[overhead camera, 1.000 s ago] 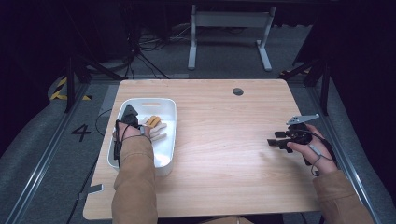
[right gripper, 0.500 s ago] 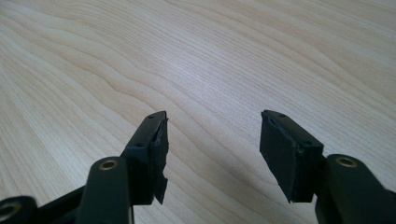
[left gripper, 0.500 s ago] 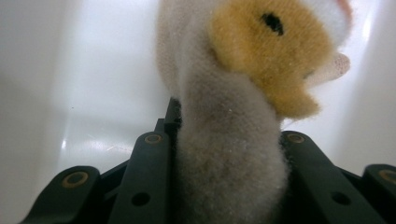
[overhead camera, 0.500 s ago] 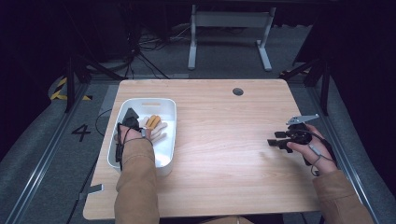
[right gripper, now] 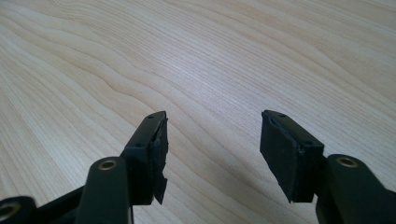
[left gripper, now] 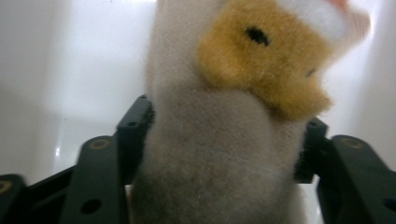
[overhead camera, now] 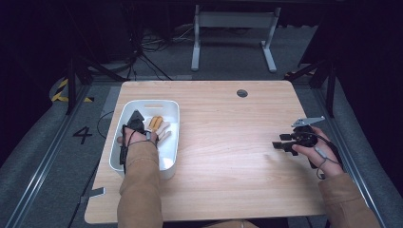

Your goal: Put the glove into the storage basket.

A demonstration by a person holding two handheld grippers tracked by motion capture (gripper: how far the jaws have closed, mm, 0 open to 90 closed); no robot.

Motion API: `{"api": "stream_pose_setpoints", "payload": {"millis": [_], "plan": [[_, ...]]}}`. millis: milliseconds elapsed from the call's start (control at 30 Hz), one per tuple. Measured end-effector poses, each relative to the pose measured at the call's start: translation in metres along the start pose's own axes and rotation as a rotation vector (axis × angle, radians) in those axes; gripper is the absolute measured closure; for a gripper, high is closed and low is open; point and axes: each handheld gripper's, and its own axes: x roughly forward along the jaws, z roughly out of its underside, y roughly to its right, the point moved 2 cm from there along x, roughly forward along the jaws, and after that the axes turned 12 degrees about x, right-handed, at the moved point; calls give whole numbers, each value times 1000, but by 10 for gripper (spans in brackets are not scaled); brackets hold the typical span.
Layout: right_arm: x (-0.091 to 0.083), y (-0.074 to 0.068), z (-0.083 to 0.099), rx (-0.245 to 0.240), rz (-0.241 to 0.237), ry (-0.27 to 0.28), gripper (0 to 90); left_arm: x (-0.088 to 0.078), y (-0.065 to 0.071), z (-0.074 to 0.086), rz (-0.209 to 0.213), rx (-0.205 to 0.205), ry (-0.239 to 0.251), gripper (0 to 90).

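The left gripper (overhead camera: 137, 119), its jaws just opening, straddles the plush toy (left gripper: 224, 116) inside the white bin (overhead camera: 172, 142), apparently releasing it there; the right gripper (overhead camera: 280, 141) waits wide above the tabletop (overhead camera: 228, 142).

A light wooden table (overhead camera: 228, 142) stands on grey carpet (overhead camera: 228, 57), dark surroundings, a white desk frame (overhead camera: 233, 28) behind.

A single readable mark was on show: a large dark numeral "4" (overhead camera: 82, 135) painted on the grey floor (overhead camera: 43, 156), just beside the table's left edge in the high view. Near it, farther back, lay yellow-and-black hazard striping (overhead camera: 62, 91), which carried no lettering.
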Motion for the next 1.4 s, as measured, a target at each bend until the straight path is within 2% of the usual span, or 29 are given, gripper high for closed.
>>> {"api": "stream_pose_setpoints", "payload": {"millis": [33, 100, 200, 300, 533, 633, 933, 1067, 1200, 1400], "plan": [[0, 0, 0, 1, 0, 1, 422, 0, 2, 0, -6, 11, 2, 353], [1, 0, 0, 1, 3, -3, 418, -3, 7, 0, -21, -8, -6, 249], [1, -1, 0, 0, 4, -4, 417, -4, 11, 0, -40, 1, -11, 212], [1, -1, 0, 1, 0, -3, 415, -4, 16, 0, -51, 17, -8, 204], [0, 0, 0, 6, 3, 2, 414, -5, 15, 1, -46, 10, -22, 201], [0, 0, 0, 7, 3, 3, 414, -7, 15, 0, -64, 42, 2, 202], [1, 1, -1, 6, 2, 9, 414, -29, 13, -8, -79, 64, 50, 197], [3, -1, -4, -1, -3, 7, 414, -42, 17, -11, -82, 84, 97, 207], [3, 0, -5, 1, -6, 8, 414, -55, 21, -13, -62, 100, 133, 230], [2, 2, -6, 3, -2, 14, 414, -76, 28, -15, -26, 163, 193, 221]]}}
